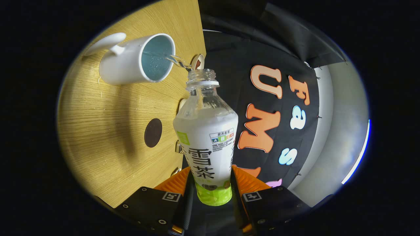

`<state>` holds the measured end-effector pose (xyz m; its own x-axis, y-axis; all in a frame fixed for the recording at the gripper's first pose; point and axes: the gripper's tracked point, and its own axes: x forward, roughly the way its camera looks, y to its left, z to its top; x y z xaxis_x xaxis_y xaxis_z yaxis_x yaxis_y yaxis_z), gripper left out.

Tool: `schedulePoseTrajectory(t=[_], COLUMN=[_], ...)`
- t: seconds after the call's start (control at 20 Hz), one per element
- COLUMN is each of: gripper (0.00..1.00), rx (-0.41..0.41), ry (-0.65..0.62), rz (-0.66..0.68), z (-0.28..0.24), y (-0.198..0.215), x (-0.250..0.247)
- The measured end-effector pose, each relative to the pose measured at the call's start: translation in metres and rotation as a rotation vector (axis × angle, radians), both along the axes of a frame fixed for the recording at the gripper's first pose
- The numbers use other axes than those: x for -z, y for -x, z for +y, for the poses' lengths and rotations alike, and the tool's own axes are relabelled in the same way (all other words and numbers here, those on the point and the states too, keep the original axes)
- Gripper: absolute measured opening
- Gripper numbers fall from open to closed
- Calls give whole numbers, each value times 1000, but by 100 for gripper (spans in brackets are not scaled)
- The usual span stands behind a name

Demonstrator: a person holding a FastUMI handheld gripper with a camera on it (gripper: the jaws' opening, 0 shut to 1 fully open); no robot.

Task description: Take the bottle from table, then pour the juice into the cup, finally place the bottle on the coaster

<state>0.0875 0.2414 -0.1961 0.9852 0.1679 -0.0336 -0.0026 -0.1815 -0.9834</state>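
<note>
Counter (pixel 98 137): pale wood-grain top, filling the left half of the frame, its edge running from top centre down toward the tongs. Scattered droplets on the wood near the mug. Right half of the frame: black cloth booth wall (pixel 229 65), then a pale grey wall (pixel 341 131) at far right with a thin bright strip along its outer edge.

Tongs (pixel 213 183) at bottom centre, closed onto the lower body of a clear plastic bottle (pixel 208 137), both fingers pressing its sides. Bottle uncapped, white label with a green band at the base, neck pointing up-frame toward the mug.

A thin stream of clear liquid (pixel 178 61) runs from the bottle mouth into a white mug (pixel 136 60) with a blue-grey inside, upper left of the frame, handle pointing away from the bottle. Liquid level inside the mug is hard to read.

Dark round coaster (pixel 153 132) lies flat on the counter, left of the bottle, bare, well apart from the mug.

Small round objects along the counter edge sit partly behind the bottle; cannot make out what they are
</note>
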Motion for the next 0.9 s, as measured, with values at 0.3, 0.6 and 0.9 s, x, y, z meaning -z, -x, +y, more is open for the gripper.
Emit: schedulePoseTrajectory(t=[0.3, 0.6, 0.9], gripper=[54, 54, 54], rx=[-7, -20, -21], ry=[24, 60, 98], rz=[-2, -2, -5], z=[2, 7, 9], y=[0, 0, 1], x=[-2, -2, -4])
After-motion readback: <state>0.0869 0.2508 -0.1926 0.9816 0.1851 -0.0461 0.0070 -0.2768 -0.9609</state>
